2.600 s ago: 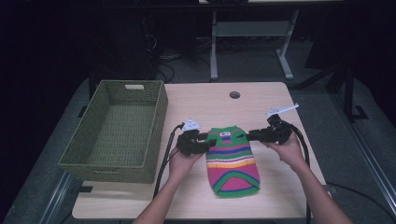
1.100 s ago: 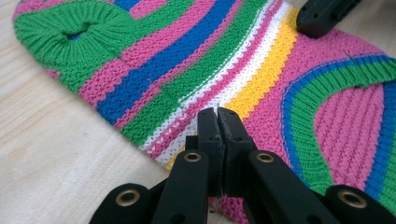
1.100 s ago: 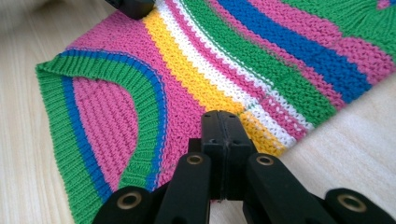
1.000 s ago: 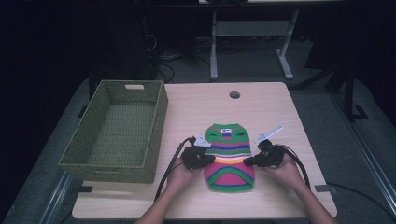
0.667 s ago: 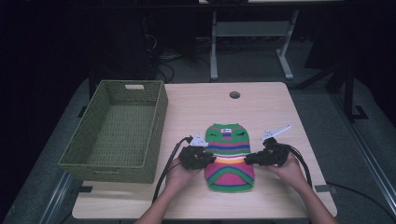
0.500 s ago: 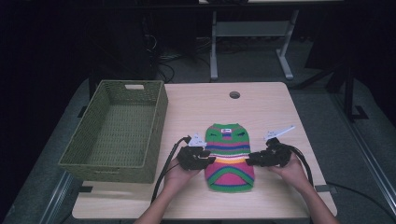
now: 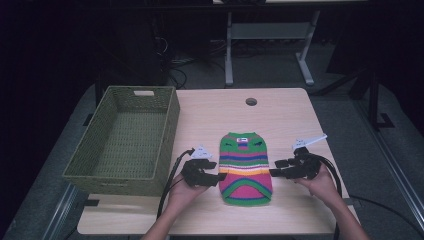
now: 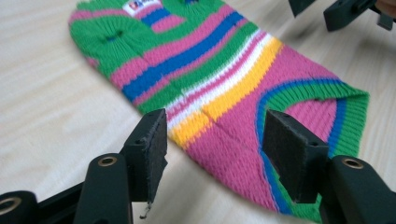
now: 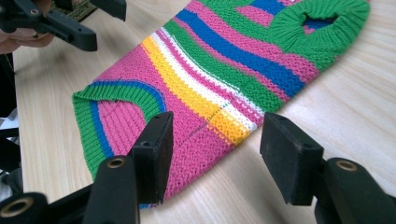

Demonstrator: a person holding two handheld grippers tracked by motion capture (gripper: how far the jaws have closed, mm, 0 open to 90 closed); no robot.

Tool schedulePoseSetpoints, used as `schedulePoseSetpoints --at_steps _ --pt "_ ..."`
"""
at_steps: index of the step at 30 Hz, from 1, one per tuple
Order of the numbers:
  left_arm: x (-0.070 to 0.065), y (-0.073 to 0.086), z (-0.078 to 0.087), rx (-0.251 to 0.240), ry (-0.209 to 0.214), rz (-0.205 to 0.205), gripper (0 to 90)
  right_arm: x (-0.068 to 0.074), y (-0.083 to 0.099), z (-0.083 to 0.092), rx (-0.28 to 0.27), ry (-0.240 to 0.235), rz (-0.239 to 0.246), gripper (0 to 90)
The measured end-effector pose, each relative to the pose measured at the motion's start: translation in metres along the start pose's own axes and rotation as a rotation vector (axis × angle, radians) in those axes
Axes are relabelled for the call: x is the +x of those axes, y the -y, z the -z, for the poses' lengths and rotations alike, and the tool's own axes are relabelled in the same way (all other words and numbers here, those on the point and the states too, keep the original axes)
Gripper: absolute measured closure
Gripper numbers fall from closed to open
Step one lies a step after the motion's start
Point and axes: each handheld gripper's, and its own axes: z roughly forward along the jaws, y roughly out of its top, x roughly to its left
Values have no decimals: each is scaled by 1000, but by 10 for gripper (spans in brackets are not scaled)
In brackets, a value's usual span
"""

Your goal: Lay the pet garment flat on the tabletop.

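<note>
Both hands have drawn back off the striped sweater (image 7: 245, 167), whose lower half was pulled out flat; it lies between the grippers, long axis running away from the person. Left gripper (image 7: 223, 176) and right gripper (image 7: 272, 172) flank its midsection about equally near, jaws just opened, gripping nothing.

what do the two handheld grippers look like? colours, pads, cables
Both the left gripper and right gripper are matte black, with two jaws each ending in a flat, rough black pad; brass-coloured fasteners sit at the jaw bases. A pale grey three-cornered plate tops each, and black cables trail back toward the person. The forearms are bare, no sleeves in view.
</note>
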Motion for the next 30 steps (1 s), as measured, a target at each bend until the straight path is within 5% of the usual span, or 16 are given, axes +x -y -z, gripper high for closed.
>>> schedulePoseSetpoints --at_steps 17,30 --pt "-1 11 19 -29 21 21 279 -2 23 24 -32 17 -21 422" --pt "-2 26 24 -17 -17 54 275 -7 51 50 -93 43 -52 407"
